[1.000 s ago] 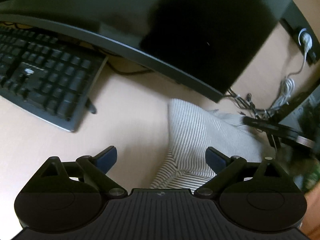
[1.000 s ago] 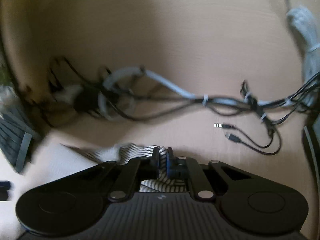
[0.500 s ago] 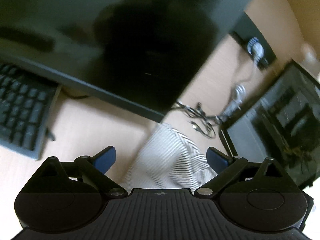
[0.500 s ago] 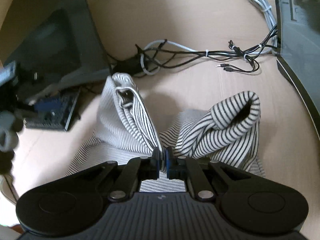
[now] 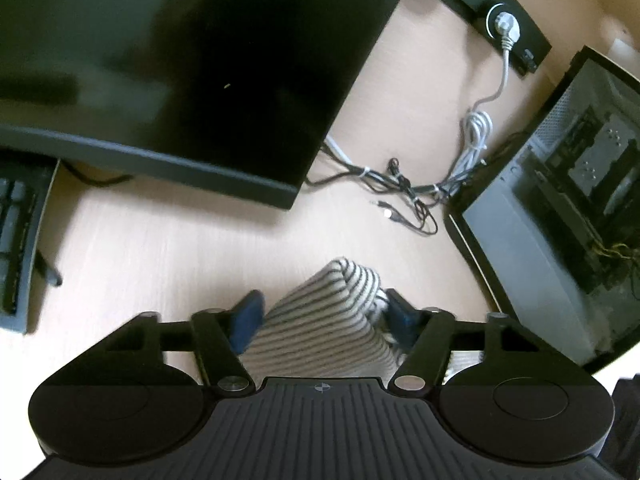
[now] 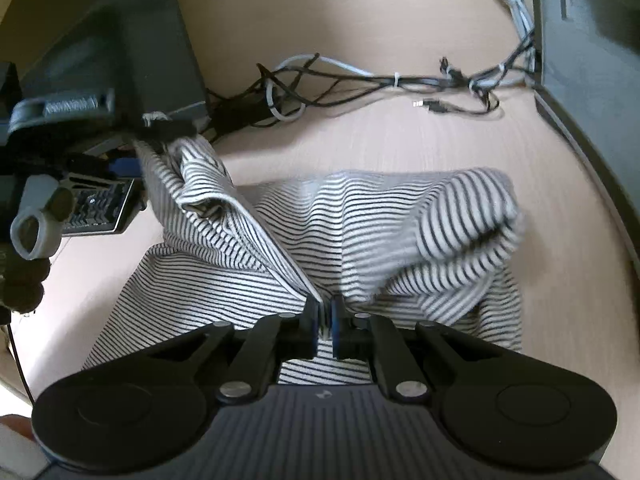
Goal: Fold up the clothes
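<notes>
My right gripper (image 6: 325, 320) was pinched nearly closed on a fold of the striped shirt (image 6: 320, 232), with the cloth drawn up in a taut ridge from the fingers toward the upper left. The rest of the shirt lay bunched on the desk (image 6: 400, 128), one rolled, puffed-up part heaped to the right of my fingers and a flatter panel spreading down to the left. At the far left of that view my left gripper (image 6: 168, 130) was at the shirt's upper corner, the cloth rising to it, though I could not tell from there how firmly it held.

From the left wrist view, my left gripper (image 5: 324, 312) stood partly apart, its blue pads (image 5: 248, 316) on either side of a raised hump of the shirt (image 5: 320, 320). The cloth filled the gap and seemed to touch both pads, but the fingers had not come together on it.

Behind the shirt sat a dark monitor (image 5: 180, 72), a keyboard (image 5: 16, 248) at the left edge, a tangle of cables (image 5: 404, 192) on the desk (image 5: 160, 256), a computer case (image 5: 560, 240) to the right, and a power strip (image 5: 500, 28) with a white plug near the wall.
</notes>
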`<state>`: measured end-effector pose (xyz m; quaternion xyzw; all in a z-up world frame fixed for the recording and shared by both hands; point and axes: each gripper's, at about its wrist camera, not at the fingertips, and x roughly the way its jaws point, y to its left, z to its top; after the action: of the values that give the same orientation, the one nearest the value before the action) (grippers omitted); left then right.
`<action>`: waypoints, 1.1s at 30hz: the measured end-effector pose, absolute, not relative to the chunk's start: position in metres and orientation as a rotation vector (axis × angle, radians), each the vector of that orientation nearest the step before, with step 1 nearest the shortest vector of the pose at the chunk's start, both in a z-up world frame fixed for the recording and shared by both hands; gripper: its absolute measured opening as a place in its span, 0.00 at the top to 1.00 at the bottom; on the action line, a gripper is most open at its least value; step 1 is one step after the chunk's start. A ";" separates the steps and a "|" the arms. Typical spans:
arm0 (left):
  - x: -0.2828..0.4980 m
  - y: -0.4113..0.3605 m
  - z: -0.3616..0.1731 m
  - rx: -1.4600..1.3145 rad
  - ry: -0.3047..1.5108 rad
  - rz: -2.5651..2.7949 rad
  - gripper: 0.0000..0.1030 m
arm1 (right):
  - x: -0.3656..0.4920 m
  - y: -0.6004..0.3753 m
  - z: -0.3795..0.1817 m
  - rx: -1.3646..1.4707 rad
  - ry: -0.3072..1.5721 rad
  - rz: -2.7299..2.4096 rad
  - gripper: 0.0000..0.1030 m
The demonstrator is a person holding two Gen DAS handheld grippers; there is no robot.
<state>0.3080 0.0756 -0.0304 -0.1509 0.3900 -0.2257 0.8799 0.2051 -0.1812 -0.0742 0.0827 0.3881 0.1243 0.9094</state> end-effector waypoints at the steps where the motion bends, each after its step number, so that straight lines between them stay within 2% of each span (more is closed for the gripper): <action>1: 0.306 0.079 -0.031 -0.315 0.814 -0.470 0.35 | 0.203 -0.183 -0.069 0.151 0.794 0.254 0.92; 2: 0.305 0.083 -0.033 -0.318 0.816 -0.470 0.37 | 0.199 -0.185 -0.061 0.130 0.778 0.254 0.87; 4: 0.302 0.090 -0.037 -0.331 0.830 -0.468 0.38 | 0.188 -0.188 -0.036 0.112 0.688 0.270 0.82; 6: 0.298 0.093 -0.044 -0.345 0.856 -0.471 0.38 | 0.181 -0.190 -0.011 0.099 0.589 0.279 0.50; 8: 0.291 0.095 -0.054 -0.346 0.888 -0.465 0.38 | 0.189 -0.189 -0.004 0.062 0.535 0.249 0.42; 13: 0.273 0.120 -0.066 -0.355 0.923 -0.427 0.26 | 0.227 -0.205 -0.064 0.017 0.716 0.128 0.44; 15: 0.266 0.130 -0.059 -0.337 0.898 -0.419 0.24 | 0.224 -0.208 -0.077 -0.011 0.720 0.120 0.44; 18: 0.261 0.134 -0.038 -0.318 0.834 -0.432 0.24 | 0.221 -0.204 -0.077 -0.039 0.708 0.115 0.44; 20: 0.261 0.131 -0.022 -0.322 0.783 -0.454 0.28 | 0.224 -0.202 -0.077 -0.046 0.702 0.106 0.43; 25: 0.262 0.120 0.013 -0.327 0.671 -0.521 0.27 | 0.226 -0.198 -0.072 -0.035 0.689 0.094 0.41; 27: 0.266 0.099 0.003 -0.300 0.702 -0.577 0.28 | 0.220 -0.202 -0.071 -0.028 0.687 0.095 0.41; 33: 0.279 0.063 -0.054 -0.228 0.940 -0.588 0.33 | 0.212 -0.209 -0.067 0.004 0.692 0.078 0.41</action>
<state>0.2789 0.0628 -0.0545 -0.1080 0.4453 -0.2786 0.8441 0.2117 -0.2095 -0.0674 0.0018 0.3392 0.0383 0.9399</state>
